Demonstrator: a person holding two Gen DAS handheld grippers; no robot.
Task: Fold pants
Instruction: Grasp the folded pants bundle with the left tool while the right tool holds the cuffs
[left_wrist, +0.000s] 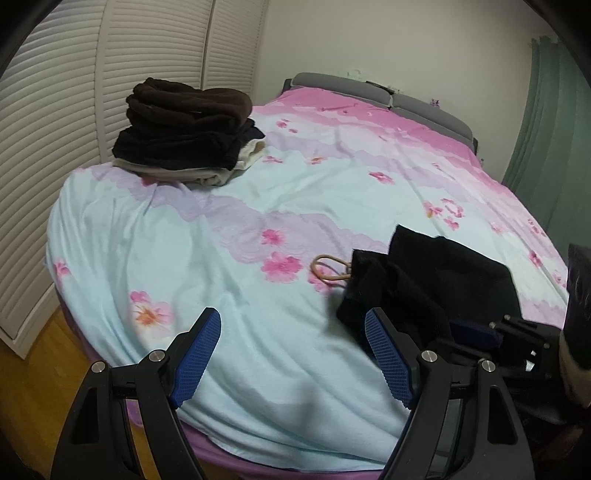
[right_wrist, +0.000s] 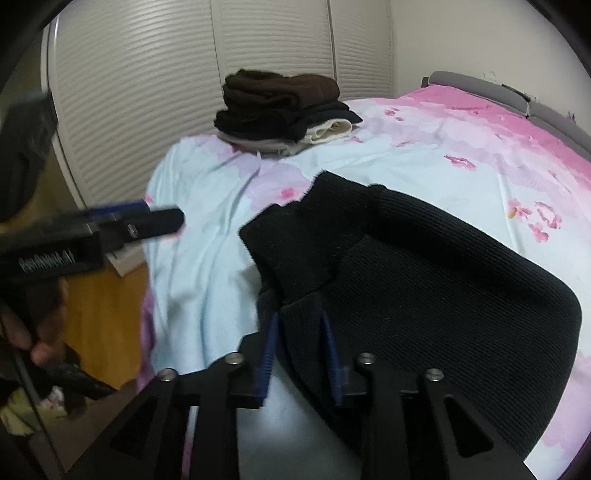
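Note:
Folded black ribbed pants (right_wrist: 424, 288) lie on the floral bedsheet (right_wrist: 207, 266) near the front edge; they also show in the left wrist view (left_wrist: 436, 280) at the right. My right gripper (right_wrist: 301, 325) is shut on a fold of the pants, with blue pads on either side of the cloth. It shows at the right in the left wrist view (left_wrist: 480, 332). My left gripper (left_wrist: 291, 321) is open and empty above the sheet, left of the pants. It shows from the side at the left of the right wrist view (right_wrist: 159, 218).
A stack of folded dark and beige clothes (left_wrist: 188, 129) sits at the bed's far left corner. A tan elastic loop (left_wrist: 330, 267) lies beside the pants. White louvred closet doors (left_wrist: 55, 147) stand at the left, with wooden floor (left_wrist: 29, 376) below and a green curtain (left_wrist: 546, 140) at the right.

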